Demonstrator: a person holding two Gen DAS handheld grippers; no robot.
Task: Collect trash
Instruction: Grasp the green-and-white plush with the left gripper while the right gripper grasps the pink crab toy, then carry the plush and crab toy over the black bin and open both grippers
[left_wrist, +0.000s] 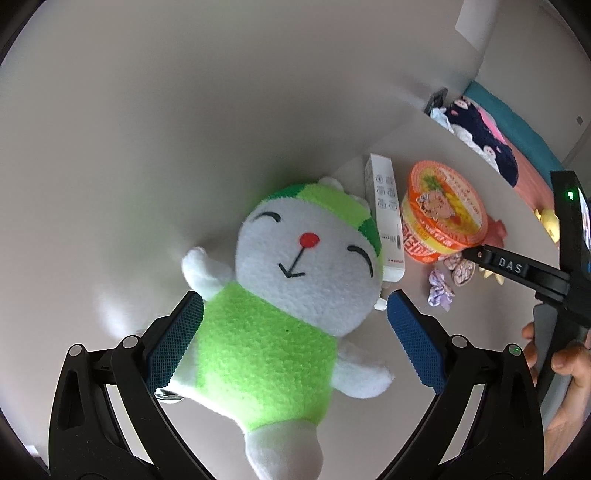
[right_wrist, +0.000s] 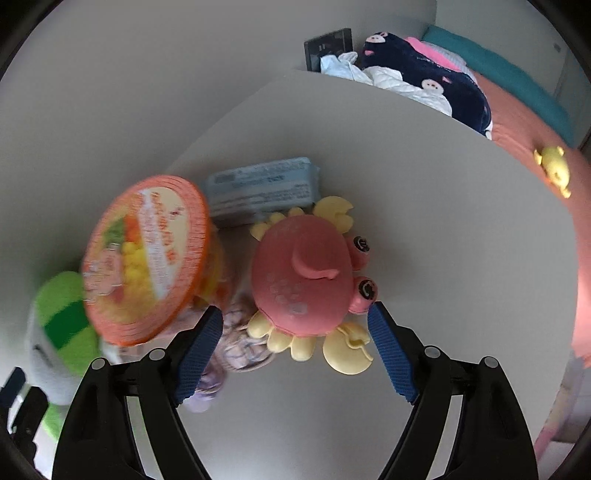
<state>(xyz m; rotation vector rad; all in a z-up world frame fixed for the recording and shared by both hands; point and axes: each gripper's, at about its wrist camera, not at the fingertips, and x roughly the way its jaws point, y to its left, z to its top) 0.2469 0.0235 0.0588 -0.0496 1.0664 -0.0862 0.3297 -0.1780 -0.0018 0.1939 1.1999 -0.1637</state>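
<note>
An orange instant-noodle cup (left_wrist: 443, 218) (right_wrist: 147, 258) stands on the white table (left_wrist: 424, 350), beside a white carton (left_wrist: 384, 221) that lies flat. A pale blue tissue pack (right_wrist: 262, 192) lies behind the cup. My left gripper (left_wrist: 295, 298) is open and points down over a green and white plush toy (left_wrist: 280, 295). The toy's body lies between the blue pads (left_wrist: 413, 343). My right gripper (right_wrist: 295, 311) is open over a pink and yellow crab toy (right_wrist: 306, 277), and its pads are clear of the toy. One black right finger (left_wrist: 513, 266) shows beside the cup in the left wrist view.
A purple scrunchie (right_wrist: 240, 347) (left_wrist: 441, 291) lies between the cup and the crab. Past the table's far edge (right_wrist: 369, 85) is a bed with a coral sheet (right_wrist: 524, 122), a navy patterned blanket (right_wrist: 424, 70) and a small yellow toy (right_wrist: 554, 166). A hand (left_wrist: 565, 362) holds the right gripper.
</note>
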